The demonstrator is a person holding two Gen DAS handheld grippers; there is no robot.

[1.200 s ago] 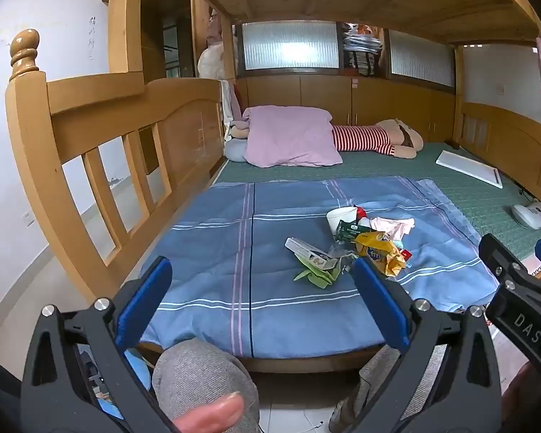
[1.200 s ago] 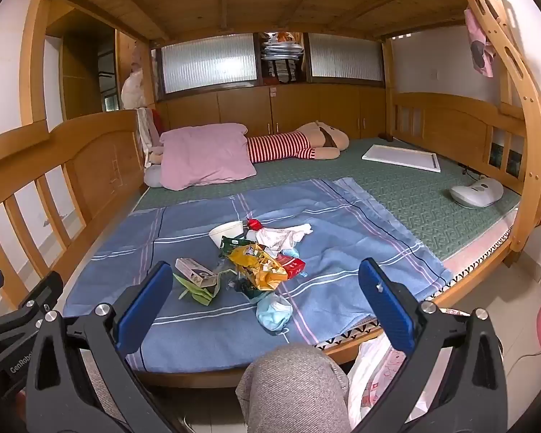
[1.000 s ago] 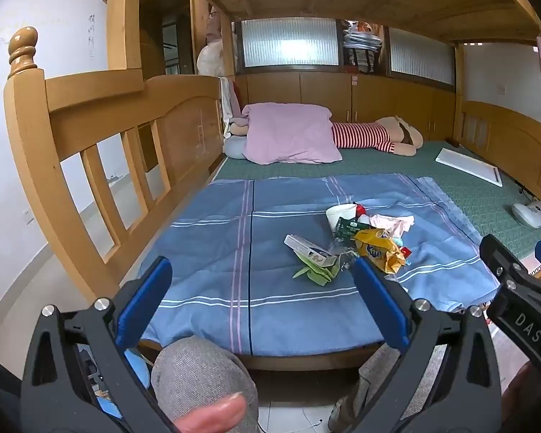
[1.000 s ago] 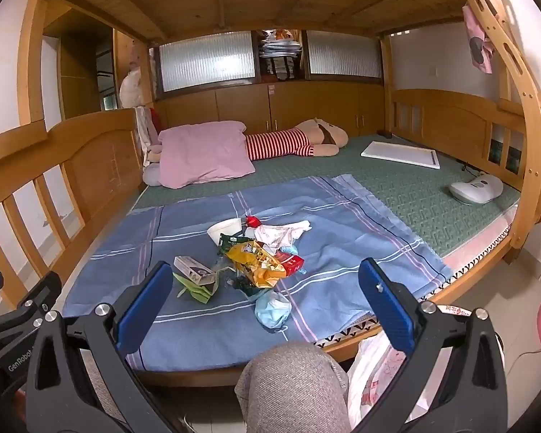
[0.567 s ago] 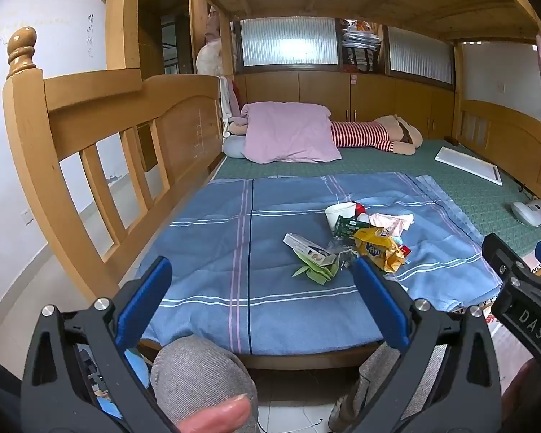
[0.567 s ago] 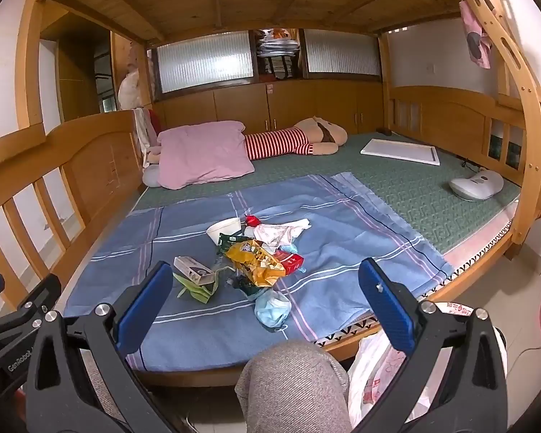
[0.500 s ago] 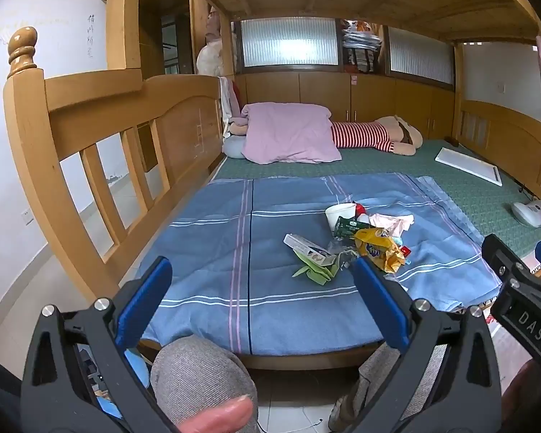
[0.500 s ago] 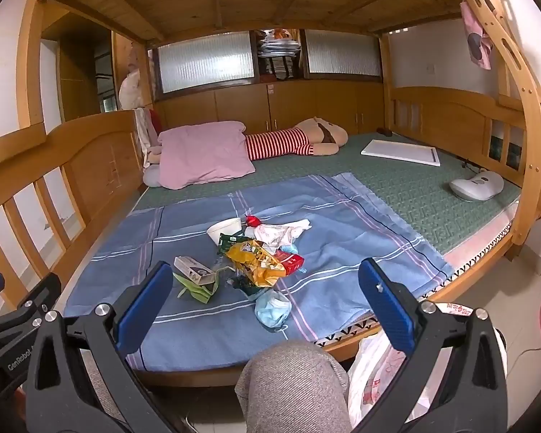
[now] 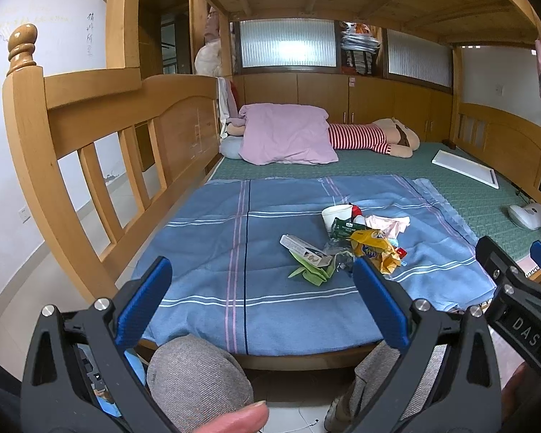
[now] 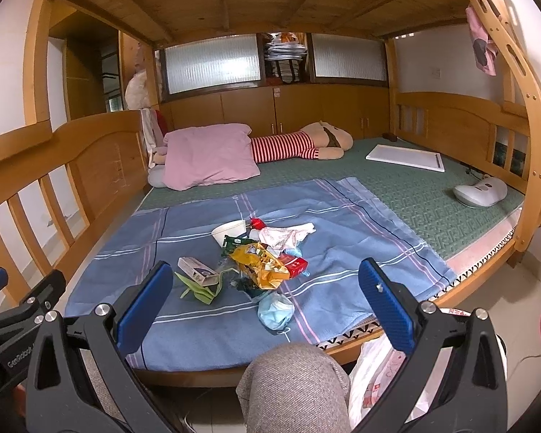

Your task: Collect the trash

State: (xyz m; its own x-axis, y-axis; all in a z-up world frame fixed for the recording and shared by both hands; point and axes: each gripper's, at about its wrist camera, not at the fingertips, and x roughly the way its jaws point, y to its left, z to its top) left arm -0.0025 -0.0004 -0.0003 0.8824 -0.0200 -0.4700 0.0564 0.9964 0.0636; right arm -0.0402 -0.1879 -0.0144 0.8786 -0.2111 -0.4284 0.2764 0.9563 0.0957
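A heap of trash lies on the blue striped sheet (image 10: 342, 223): a white paper cup (image 10: 229, 231), a yellow snack bag (image 10: 259, 265), a red packet (image 10: 295, 265), a small white box (image 10: 196, 270), green wrappers (image 10: 198, 292), crumpled paper (image 10: 285, 236) and a blue face mask (image 10: 275, 311). The same yellow snack bag (image 9: 375, 249) and white box (image 9: 304, 252) show in the left wrist view. Both grippers hover before the bed's near edge, short of the heap. My left gripper (image 9: 259, 303) is open and empty. My right gripper (image 10: 265, 301) is open and empty too.
A white plastic bag (image 10: 375, 389) hangs below the bed edge at the right. A person's grey-clad knees (image 10: 292, 386) are between me and the bed. A wooden rail (image 9: 101, 158) runs along the left. Pink pillow (image 10: 209, 155), striped plush toy, white board and white device lie farther back.
Both views shift only slightly; the grippers stay open and the trash has not moved.
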